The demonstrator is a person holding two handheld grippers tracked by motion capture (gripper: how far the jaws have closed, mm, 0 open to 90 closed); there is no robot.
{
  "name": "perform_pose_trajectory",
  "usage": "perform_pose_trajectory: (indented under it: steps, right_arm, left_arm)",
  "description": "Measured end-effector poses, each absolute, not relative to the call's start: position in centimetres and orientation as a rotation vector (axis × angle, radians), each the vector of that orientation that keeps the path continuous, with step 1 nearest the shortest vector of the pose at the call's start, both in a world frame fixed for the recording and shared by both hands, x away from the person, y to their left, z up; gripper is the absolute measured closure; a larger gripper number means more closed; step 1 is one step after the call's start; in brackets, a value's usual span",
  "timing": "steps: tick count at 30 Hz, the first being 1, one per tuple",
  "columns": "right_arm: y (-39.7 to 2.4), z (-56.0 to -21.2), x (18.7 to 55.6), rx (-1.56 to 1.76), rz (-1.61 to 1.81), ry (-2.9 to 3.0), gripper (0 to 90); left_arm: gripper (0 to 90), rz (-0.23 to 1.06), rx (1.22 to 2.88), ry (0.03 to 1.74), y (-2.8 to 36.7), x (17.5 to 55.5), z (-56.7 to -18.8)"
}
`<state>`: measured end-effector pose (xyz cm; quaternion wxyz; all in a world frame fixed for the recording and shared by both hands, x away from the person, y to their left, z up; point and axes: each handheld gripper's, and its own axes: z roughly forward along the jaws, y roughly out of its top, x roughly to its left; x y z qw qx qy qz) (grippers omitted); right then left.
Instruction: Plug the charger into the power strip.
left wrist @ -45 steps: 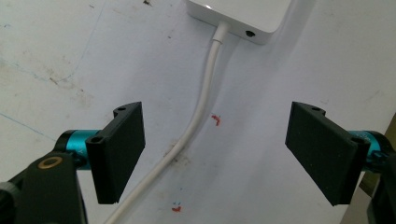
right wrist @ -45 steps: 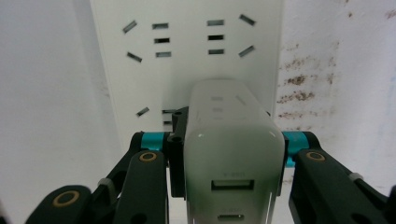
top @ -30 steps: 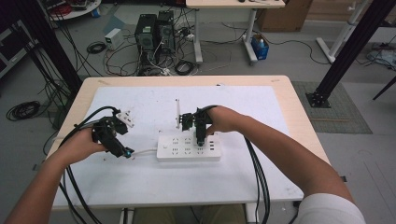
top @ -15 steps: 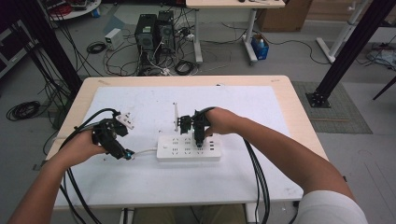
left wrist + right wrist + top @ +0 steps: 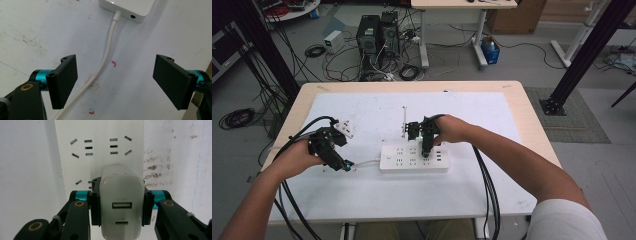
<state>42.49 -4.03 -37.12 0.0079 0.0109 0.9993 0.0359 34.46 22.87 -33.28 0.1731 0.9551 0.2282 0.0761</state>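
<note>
Your right gripper point(image 5: 121, 206) is pinching a white USB charger point(image 5: 121, 207) by its two sides, the black pads pressed flat against its glossy body, and it holds that charger right over the white power strip point(image 5: 414, 157) that lies on the bench point(image 5: 532, 125). In the right gripper view the charger's end with a USB port and a smaller oval port faces the camera, and past it the power strip's face shows rows of socket slots; whether the charger's prongs already sit in a socket or hang just above it you cannot tell, since the body hides them. In the high view your right gripper point(image 5: 426, 150) points down at the middle of the power strip, slightly toward its right end, with your hand on the far side of the strip. Your left gripper point(image 5: 115, 83) stands with its jaws spread and nothing gripped; it sits off the power strip's left end, and the white cord point(image 5: 105, 60) that leaves that end of the power strip point(image 5: 130, 8) runs along the white sheet between the two pads, nearer one of them and not squeezed by either. In the high view the left gripper point(image 5: 343, 165) is just beside the cord point(image 5: 366, 162), near the strip's left end. A small white plug adapter point(image 5: 343, 128) lies on the sheet beyond your left hand, well to the left of the power strip and farther from you.
</note>
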Motion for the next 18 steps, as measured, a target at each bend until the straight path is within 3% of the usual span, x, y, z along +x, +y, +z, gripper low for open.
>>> perform_pose_trajectory:
  steps: [18]
  right_arm:
    - [-4.2, -37.9, 42.0, -0.016, 0.152, 3.087, 62.0]
  left_arm:
    - [20.0, 0.203, 2.696, 0.648, 22.5, 35.2, -33.8]
